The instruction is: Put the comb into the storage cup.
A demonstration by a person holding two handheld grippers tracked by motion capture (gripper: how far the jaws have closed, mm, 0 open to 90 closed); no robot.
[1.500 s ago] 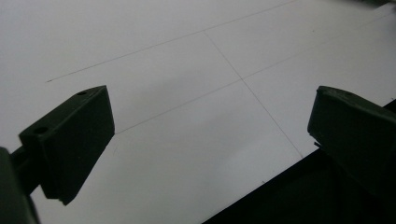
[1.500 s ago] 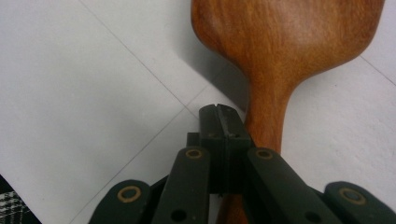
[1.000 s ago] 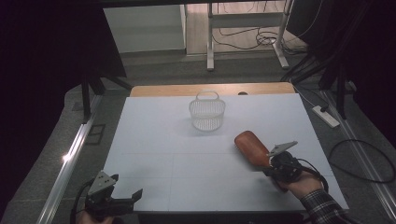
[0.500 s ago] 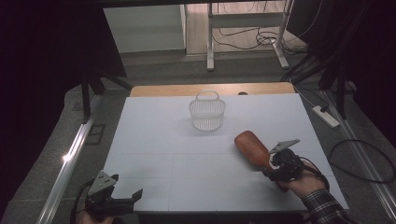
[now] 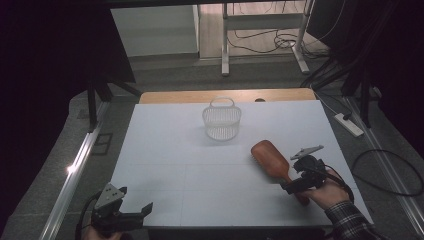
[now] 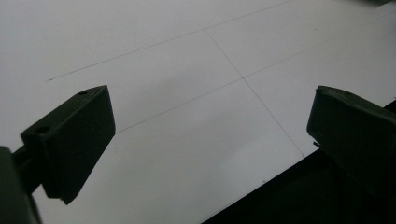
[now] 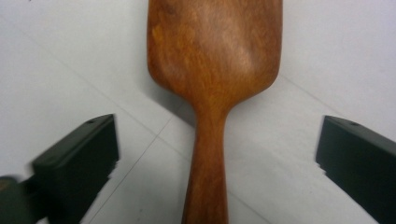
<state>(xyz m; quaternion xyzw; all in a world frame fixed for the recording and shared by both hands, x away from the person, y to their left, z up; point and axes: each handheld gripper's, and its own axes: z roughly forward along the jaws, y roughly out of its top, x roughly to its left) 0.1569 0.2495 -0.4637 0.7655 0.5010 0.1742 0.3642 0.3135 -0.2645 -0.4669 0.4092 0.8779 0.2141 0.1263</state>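
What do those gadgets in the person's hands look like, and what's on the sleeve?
Each hand-held gripper is black with two blocky, flat-faced jaws. The left hand-held gripper and the right hand-held gripper each carry a grey three-cornered plate on top and trail a black cable. The right sleeve is dark plaid.

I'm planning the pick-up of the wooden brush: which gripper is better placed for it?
Right. The right gripper already straddles the wooden brush's handle, jaws open on either side. The left gripper sits at the table's near left corner, far away.
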